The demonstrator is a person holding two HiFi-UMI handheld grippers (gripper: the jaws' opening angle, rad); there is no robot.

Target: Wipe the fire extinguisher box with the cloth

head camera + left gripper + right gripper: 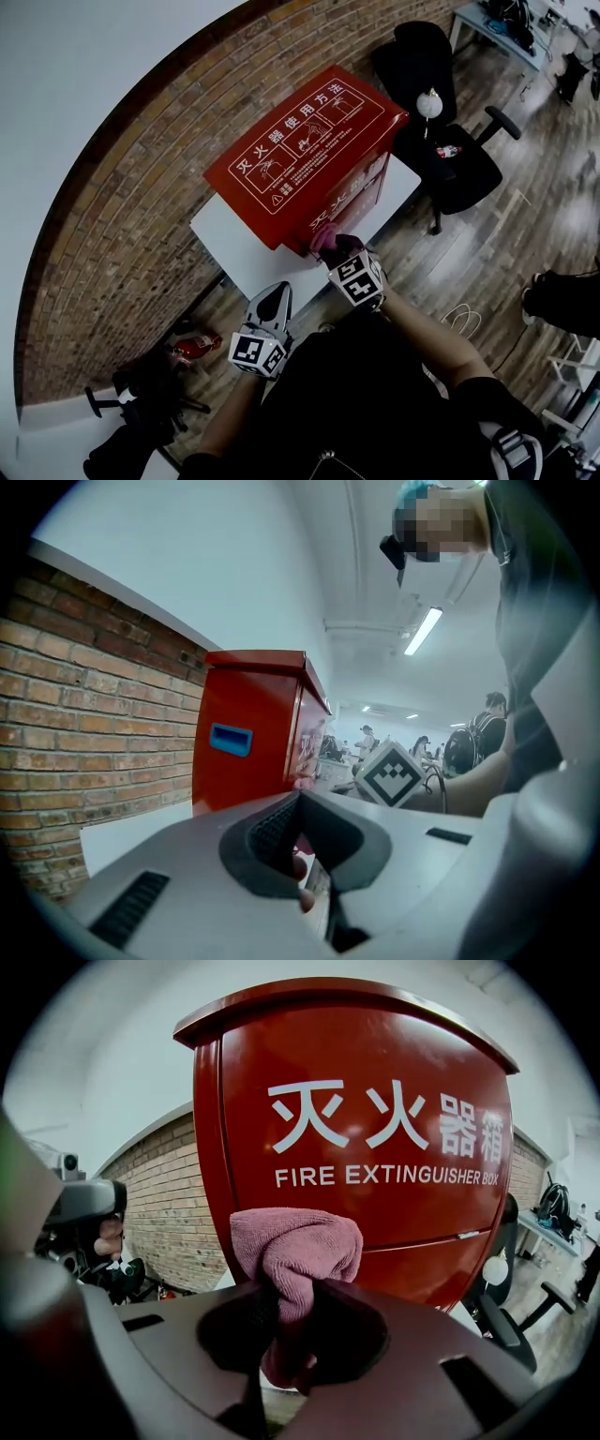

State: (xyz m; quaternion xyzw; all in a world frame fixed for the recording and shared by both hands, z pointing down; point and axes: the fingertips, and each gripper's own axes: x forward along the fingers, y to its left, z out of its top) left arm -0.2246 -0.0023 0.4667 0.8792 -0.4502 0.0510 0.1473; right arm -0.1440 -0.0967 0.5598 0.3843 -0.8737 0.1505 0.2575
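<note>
Brick wall (122, 216) ahead of both claws, with plain white wall (84, 56) above it. White bench (234, 246) lies below and ahead of the right claw (336, 253). Wood floor (525, 216) to its right, black office chair (441, 141) ahead-right. Black gear (141, 412) on the floor left of the left claw (277, 292). Strip light (424, 630) overhead.

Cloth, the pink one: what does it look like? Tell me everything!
The cloth is dusty pink and fuzzy, like a soft towel. It is bunched into a lump and pinched between the jaws of the right hand-held gripper, with a tail hanging below. It sits low before the red box; whether they touch cannot be told.
</note>
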